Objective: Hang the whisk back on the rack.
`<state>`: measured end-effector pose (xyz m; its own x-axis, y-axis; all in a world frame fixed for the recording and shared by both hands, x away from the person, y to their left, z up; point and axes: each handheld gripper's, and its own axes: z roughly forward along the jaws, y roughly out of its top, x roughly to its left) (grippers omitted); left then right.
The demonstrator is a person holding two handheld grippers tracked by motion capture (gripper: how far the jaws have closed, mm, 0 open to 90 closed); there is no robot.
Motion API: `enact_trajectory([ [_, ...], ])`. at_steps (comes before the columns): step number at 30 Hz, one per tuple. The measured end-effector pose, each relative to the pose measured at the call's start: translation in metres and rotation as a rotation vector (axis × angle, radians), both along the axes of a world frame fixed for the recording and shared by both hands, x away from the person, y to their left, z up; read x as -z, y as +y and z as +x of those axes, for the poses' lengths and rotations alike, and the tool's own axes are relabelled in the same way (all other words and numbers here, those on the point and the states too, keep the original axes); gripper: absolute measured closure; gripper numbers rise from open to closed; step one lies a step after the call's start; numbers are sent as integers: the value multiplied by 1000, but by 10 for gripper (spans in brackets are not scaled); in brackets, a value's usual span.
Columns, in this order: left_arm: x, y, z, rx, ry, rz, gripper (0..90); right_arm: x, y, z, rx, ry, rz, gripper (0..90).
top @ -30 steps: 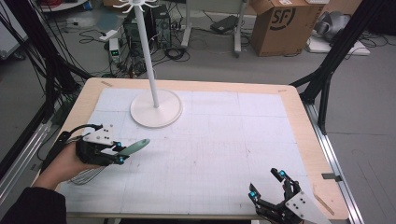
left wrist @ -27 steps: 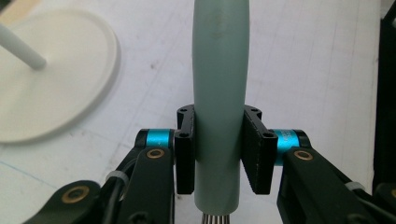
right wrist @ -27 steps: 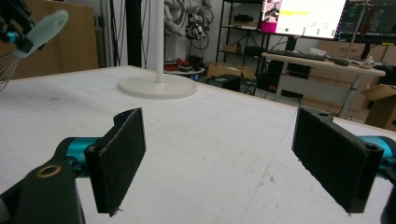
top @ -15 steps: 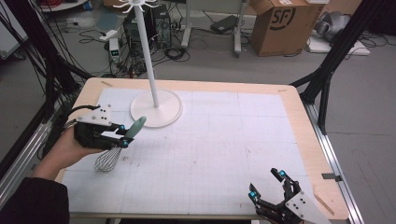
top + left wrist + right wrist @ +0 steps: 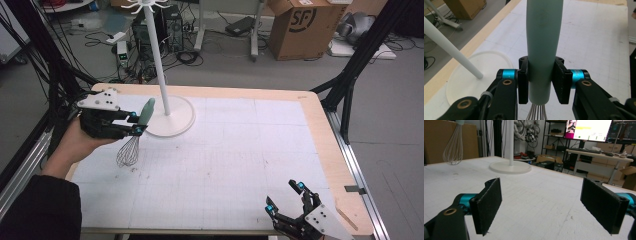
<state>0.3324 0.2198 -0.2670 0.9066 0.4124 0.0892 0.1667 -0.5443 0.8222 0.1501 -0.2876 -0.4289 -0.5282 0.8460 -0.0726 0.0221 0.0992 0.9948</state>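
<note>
My left gripper [image 5: 134,124] is shut on the pale green handle of a whisk [image 5: 145,113], held above the table's left side. The wire head [image 5: 128,152] hangs down below the jaws, clear of the table. In the left gripper view both pads clamp the whisk handle [image 5: 544,45] near its lower end. A white hook stand [image 5: 159,65] rises from its round base [image 5: 180,117] just right of the whisk. My right gripper [image 5: 285,198] rests low at the table's front right, open, with nothing between its pads [image 5: 487,202].
The table [image 5: 225,165] carries a white gridded mat inside a wooden rim. Black frame posts stand at the left and right edges. Beyond the table lie a cardboard box [image 5: 302,25], cables and equipment on the floor. In the right gripper view the whisk's wires [image 5: 454,145] hang at far left.
My left gripper has lifted the whisk off the table and carried it toward the stand. The whisk has swung from lying flat to hanging head down. The right gripper has kept still.
</note>
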Motion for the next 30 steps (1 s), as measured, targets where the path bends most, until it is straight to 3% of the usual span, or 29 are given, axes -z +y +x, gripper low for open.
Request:
enact_trajectory([
  [5,-13,0,12,-6,-10,-49,692,1,0,3,-1,6,-1,165],
  [6,-17,1,17,-12,-12,-78,692,2,0,5,-2,10,3,165],
  [17,-38,10,42,-61,-40,-164,691,4,-3,5,4,15,23,165],
  [23,-57,21,51,-102,-70,-173,691,4,-4,5,14,30,33,165],
  [30,-75,34,67,-144,-78,-220,691,5,-6,6,22,31,42,165],
])
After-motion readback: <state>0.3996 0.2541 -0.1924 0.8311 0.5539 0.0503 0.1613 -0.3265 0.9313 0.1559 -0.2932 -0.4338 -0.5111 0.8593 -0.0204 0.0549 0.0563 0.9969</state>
